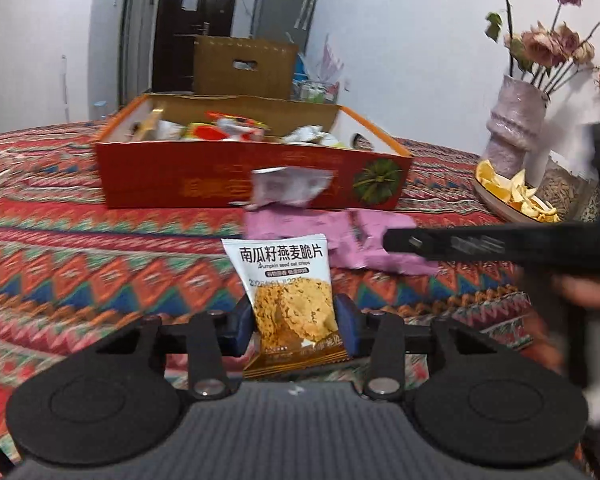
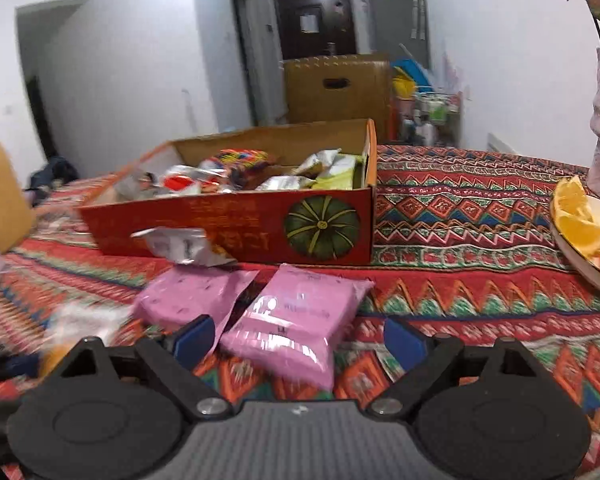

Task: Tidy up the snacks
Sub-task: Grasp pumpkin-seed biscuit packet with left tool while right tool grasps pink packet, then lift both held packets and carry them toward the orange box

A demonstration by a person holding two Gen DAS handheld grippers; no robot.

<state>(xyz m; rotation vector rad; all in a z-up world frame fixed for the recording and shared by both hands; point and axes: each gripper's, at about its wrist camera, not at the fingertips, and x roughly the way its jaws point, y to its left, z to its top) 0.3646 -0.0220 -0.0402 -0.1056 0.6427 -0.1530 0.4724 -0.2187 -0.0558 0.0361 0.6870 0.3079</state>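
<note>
My left gripper (image 1: 296, 326) is shut on a white and brown oat-crisp packet (image 1: 290, 300), held upright above the patterned cloth. An orange cardboard box (image 1: 172, 178) with several snack packets stands ahead; it also shows in the right wrist view (image 2: 256, 232). A silver packet (image 1: 288, 188) leans on its front wall. My right gripper (image 2: 300, 340) is open, its blue pads on either side of a pink packet (image 2: 296, 320) lying on the cloth. A second pink packet (image 2: 188, 300) lies to its left. The right gripper's black body (image 1: 500, 246) crosses the left wrist view at right.
A vase of dried roses (image 1: 512, 128) and a plate of orange peel (image 1: 516, 196) stand at the right. A yellow jar (image 2: 0, 192) stands at the left edge. A brown carton (image 1: 244, 68) and a dark door are behind the table.
</note>
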